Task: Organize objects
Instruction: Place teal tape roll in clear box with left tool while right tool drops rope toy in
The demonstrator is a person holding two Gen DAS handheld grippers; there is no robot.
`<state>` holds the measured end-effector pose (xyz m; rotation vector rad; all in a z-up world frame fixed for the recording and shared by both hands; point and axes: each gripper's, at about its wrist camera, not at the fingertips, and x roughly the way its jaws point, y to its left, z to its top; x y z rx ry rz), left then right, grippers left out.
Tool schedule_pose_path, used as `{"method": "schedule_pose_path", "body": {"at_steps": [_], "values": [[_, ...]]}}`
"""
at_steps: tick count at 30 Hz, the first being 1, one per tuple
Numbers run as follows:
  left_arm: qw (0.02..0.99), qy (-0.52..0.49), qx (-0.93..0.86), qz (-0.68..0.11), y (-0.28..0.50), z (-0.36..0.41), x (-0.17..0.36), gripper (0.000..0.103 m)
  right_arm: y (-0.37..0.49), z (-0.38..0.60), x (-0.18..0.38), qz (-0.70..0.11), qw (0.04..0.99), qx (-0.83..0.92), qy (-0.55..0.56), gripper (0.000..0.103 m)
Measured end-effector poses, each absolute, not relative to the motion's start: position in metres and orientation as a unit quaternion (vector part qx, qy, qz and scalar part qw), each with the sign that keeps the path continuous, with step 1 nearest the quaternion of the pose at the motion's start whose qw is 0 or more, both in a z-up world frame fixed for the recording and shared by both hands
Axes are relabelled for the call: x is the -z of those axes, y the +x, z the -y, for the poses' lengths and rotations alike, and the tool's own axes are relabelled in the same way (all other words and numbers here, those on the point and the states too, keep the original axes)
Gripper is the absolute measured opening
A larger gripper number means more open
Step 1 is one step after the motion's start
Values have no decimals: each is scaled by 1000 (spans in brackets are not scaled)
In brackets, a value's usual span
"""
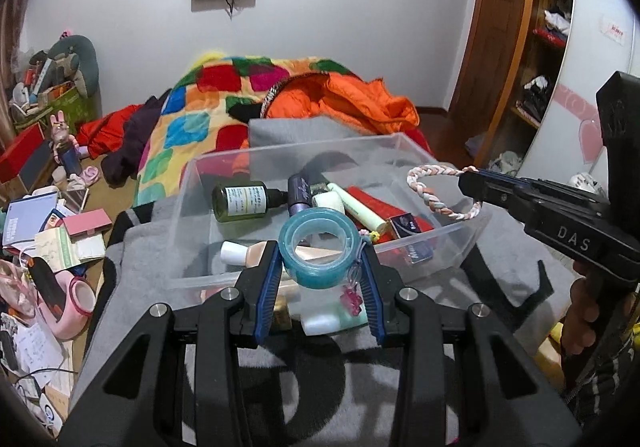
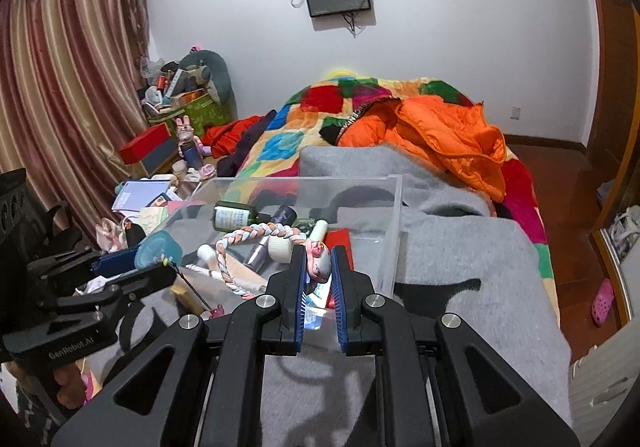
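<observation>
From the left wrist view, the left tool (image 1: 320,259) grips a teal roll of tape (image 1: 318,251) between its blue fingers (image 1: 267,289), with a small pink charm (image 1: 351,298) dangling from the roll's right side. The roll hangs just above the near wall of a clear plastic box (image 1: 436,237), which sits on a grey blanket (image 1: 132,283) spread over the bed. Inside the box lie a green bottle (image 1: 239,202) on its side, a purple bottle (image 1: 300,194) just beside it, a pale green stick (image 1: 362,211), a red packet (image 1: 372,201) and a peach tube (image 1: 246,253) near the front wall. On the right, the right tool (image 1: 470,183) reaches over the box's right wall, closed on one end of a braided headband (image 1: 430,193) in pink, white and grey, which arcs above the box.

From the right wrist view, the right tool (image 2: 318,259) has its fingers (image 2: 298,279) narrow, pinching the pink end of the braided headband (image 2: 256,233); the band curves leftward over the clear plastic box (image 2: 394,231). The green bottle (image 2: 236,215) lies near the far wall. The left tool (image 2: 158,261) comes in from the left holding the roll of tape (image 2: 158,250) at the box's left edge. Beyond the grey blanket (image 2: 460,267), an orange jacket (image 2: 448,139) lies on a patchwork quilt (image 2: 288,135).
</observation>
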<state>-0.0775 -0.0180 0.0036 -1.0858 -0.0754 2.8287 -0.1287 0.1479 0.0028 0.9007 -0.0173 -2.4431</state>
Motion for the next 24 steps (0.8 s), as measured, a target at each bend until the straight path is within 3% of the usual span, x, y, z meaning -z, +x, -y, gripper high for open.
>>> {"method": "schedule_pose_path", "body": {"at_steps": [8,10,12,21,24], "values": [[60,-378,-923,35,-96,19,5,40,-142,-138,12,-6,249,903,351,11],[57,-379,-923,40,-98,20,6,55,-145,-135,15,-9,247,902,354,11],[51,-373,-925,41,-98,20,6,60,-146,-133,17,-9,248,901,356,11],[48,-368,-928,38,-88,23,3,61,-155,-129,23,-9,237,899,368,12],[43,-367,-928,42,-81,27,2,65,-153,-129,23,-12,239,898,370,20]]}}
